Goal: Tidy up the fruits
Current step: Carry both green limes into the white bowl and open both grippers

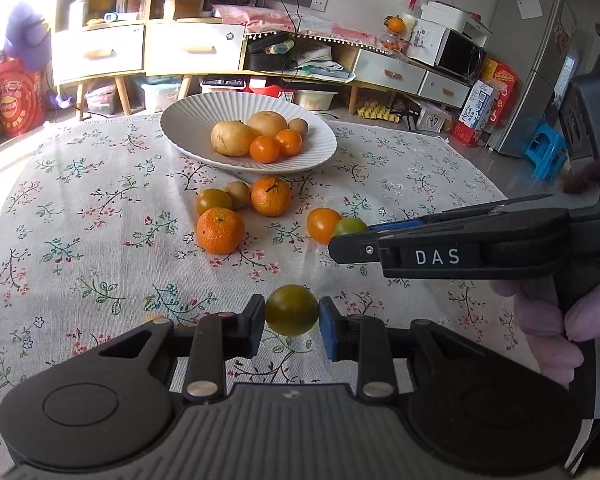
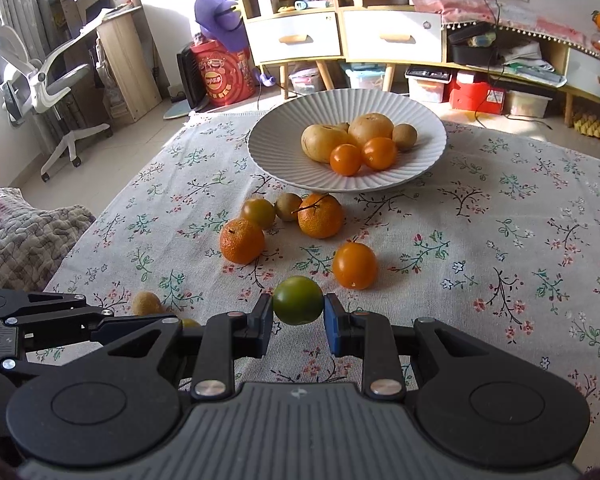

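Left wrist view: the left tool (image 1: 292, 316) is narrowed onto one dark olive-green tomato (image 1: 291, 309), its two pads touching the fruit's sides, the fruit held just above the flowered tabletop (image 1: 100, 264). Beyond it lies a white ribbed plate (image 1: 204, 116) with five fruits: two large tan ones, one small brown one, and two orange tomatoes (image 1: 276, 145). On the cloth between plate and tool I count two rough-skinned mandarins (image 1: 220, 230), one green-orange tomato (image 1: 213, 201), one small brown fruit (image 1: 238, 194) and one smooth orange tomato (image 1: 323, 224). The right tool (image 1: 350, 236) comes in from the right side, marked "DAS", its tips closed on a lighter green tomato (image 1: 350, 227) just beside the smooth orange one.

Right wrist view: the right tool (image 2: 298, 312) grips that single green tomato (image 2: 298, 300) between its pads, held near the camera over the tabletop (image 2: 500, 240). The smooth orange tomato (image 2: 355, 265) sits just beyond and to the right of it. Farther on are the two mandarins (image 2: 321, 216), the green-orange tomato (image 2: 259, 213) and the small brown fruit (image 2: 288, 206), clustered in front of the plate (image 2: 276, 136), which again shows five fruits. One fuzzy brown fruit (image 2: 147, 303) lies at the left, near the left tool's fingers (image 2: 112, 324); a sliver of yellow-green fruit shows at their tips.
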Motion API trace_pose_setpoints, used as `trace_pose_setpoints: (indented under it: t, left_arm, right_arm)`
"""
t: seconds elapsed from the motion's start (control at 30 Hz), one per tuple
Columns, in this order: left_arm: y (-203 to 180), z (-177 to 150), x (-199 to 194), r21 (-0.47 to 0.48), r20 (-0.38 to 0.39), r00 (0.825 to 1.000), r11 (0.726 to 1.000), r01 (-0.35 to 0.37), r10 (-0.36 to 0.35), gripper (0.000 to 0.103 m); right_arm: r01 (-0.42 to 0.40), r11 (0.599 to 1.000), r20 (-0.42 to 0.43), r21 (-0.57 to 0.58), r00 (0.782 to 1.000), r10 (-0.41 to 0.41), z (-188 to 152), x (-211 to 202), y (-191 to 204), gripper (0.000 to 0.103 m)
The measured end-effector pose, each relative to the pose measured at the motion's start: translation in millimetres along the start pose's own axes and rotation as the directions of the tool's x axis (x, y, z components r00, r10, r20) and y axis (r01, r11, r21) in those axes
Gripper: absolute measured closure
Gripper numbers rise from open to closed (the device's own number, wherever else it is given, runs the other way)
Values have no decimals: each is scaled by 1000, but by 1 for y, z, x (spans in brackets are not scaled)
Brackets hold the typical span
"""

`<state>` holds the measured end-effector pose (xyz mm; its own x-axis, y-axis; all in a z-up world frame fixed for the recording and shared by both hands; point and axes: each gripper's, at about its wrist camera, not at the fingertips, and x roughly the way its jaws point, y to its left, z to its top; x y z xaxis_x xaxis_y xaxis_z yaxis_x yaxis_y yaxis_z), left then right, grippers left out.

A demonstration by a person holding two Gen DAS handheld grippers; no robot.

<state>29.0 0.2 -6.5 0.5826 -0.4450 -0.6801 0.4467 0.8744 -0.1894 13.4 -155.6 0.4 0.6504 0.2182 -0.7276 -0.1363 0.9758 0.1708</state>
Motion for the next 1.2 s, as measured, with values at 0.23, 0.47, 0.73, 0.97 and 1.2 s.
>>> trace_pose_setpoints:
  t: [0.23,0.47,0.73,0.97,1.2]
  left_arm:
    - [-5,20,13,-14,41,999,1000,-13,13,86]
    - [0,55,20,-8,65,997,1000,-29,29,86]
    - [18,88,48,-10,59,997,998,-56,56,86]
    - [30,96,72,-46,45,996,996,-74,76,86]
    - [34,101,83,-36,39,997,997,-68,69,86]
  right_arm:
    - [26,996,41,87,999,-30,17,2,-21,79]
    - [20,989,63,149,998,-30,39,7,-40,79]
    - [3,979,83,204,996,-20,66,22,-54,79]
    - [31,972,74,233,996,-49,79,44,-67,79]
    - [21,971,87,237,995,-43,82,51,-74,79]
